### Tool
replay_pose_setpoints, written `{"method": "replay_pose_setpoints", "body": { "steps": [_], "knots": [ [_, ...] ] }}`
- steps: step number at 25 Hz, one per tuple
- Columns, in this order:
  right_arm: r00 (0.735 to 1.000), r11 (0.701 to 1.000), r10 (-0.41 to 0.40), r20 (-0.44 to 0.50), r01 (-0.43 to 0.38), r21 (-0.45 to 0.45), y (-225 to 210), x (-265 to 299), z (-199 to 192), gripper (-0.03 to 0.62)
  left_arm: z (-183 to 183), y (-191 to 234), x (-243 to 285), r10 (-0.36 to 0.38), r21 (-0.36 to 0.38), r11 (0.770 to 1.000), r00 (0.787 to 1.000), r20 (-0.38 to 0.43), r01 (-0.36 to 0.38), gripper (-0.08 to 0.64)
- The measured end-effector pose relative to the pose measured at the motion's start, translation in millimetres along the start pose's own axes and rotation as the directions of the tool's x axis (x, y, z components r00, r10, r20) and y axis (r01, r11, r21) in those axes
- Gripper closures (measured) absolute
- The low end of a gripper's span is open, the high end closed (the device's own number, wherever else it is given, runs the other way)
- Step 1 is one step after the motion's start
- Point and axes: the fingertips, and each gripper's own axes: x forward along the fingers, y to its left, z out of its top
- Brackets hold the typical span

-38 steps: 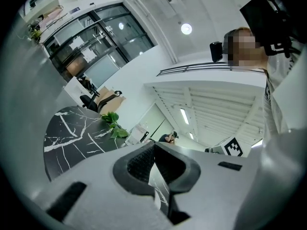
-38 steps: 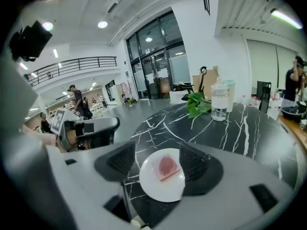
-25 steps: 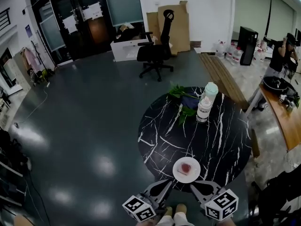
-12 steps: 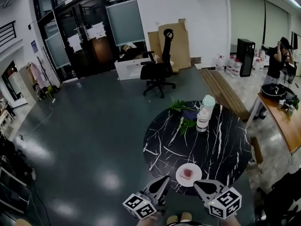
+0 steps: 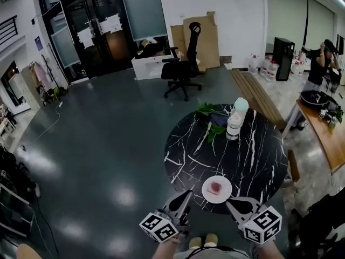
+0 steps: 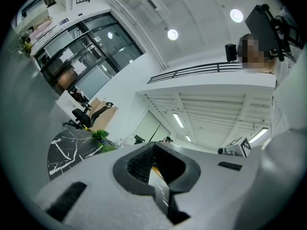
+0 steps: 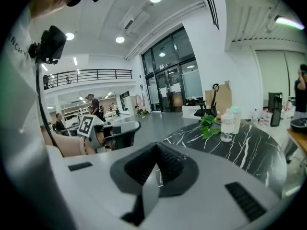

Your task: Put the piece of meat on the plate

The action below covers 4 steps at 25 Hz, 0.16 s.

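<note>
A pinkish-red piece of meat [image 5: 215,188] lies on a small white plate [image 5: 208,194] near the front edge of the round black marble table [image 5: 253,161]. My left gripper [image 5: 186,196] hovers just left of the plate, off the table's edge, jaws together and empty. To the plate's right, my right gripper [image 5: 232,203] is likewise shut on nothing. In the left gripper view the left gripper [image 6: 153,166] points slightly upward past the table. The right gripper [image 7: 156,169] in its own view faces across the tabletop; neither gripper view shows plate or meat.
Two bottles [image 5: 234,124] and green leaves [image 5: 210,117] stand at the table's far side. Beyond it is an office chair [image 5: 180,63]. A wooden bench [image 5: 256,90] and a wooden table [image 5: 323,131] lie to the right, where a person [image 5: 322,58] stands.
Both grippers have risen a little and stay shut beside the plate. The meat has stayed on the plate. The head view has shifted slightly.
</note>
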Motion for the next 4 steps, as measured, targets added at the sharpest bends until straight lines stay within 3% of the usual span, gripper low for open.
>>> {"method": "replay_pose_setpoints", "body": {
  "steps": [4],
  "knots": [
    [1.000,1.000,-0.011,-0.013,0.011,0.007,-4.3,6.8,-4.7,0.581,0.8,9.9,0.0,0.007,-0.009,1.000,1.000,-0.005,-0.007,0.552]
  ]
}}
